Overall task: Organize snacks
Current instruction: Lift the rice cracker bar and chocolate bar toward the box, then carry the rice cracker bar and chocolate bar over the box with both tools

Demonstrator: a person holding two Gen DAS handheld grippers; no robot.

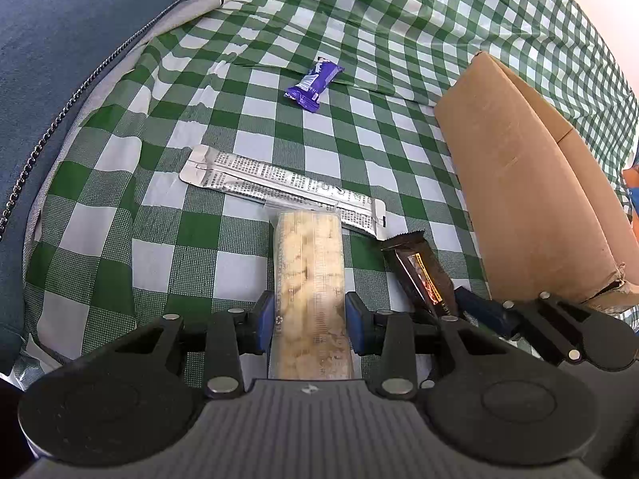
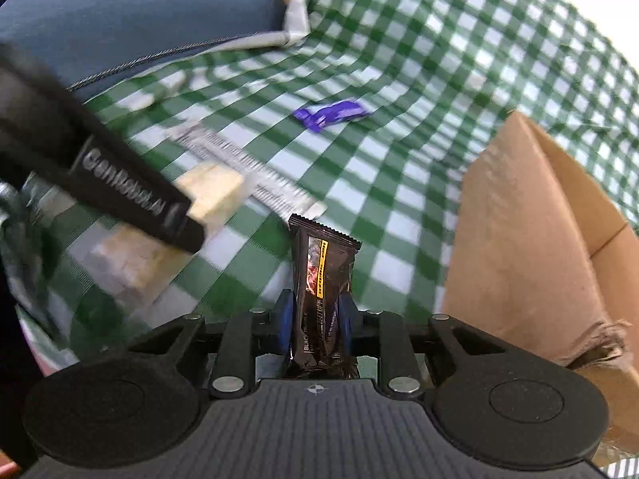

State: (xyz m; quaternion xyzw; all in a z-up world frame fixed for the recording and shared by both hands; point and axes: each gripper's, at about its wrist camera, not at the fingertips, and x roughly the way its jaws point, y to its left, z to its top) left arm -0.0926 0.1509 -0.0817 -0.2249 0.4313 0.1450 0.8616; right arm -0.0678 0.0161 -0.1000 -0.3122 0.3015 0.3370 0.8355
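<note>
My left gripper (image 1: pixel 309 321) is shut on a clear-wrapped pale cereal bar (image 1: pixel 309 263) that sticks out forward over the green checked cloth. The bar's far end overlaps a long silver sachet (image 1: pixel 279 187) lying flat. My right gripper (image 2: pixel 315 319) is shut on a black chocolate bar (image 2: pixel 321 275), its blue pads pinching the wrapper; the same black bar (image 1: pixel 419 273) shows at the right of the left wrist view. A small purple candy (image 1: pixel 313 84) lies farther back on the cloth, also seen as the purple candy (image 2: pixel 331 113) in the right wrist view.
An open brown cardboard box (image 1: pixel 519 183) stands at the right, close to both grippers; the same box (image 2: pixel 531 239) fills the right of the right wrist view. A blue cushion (image 1: pixel 60 60) with a zip borders the cloth at the left. The left gripper's black body (image 2: pixel 120 183) crosses the right view.
</note>
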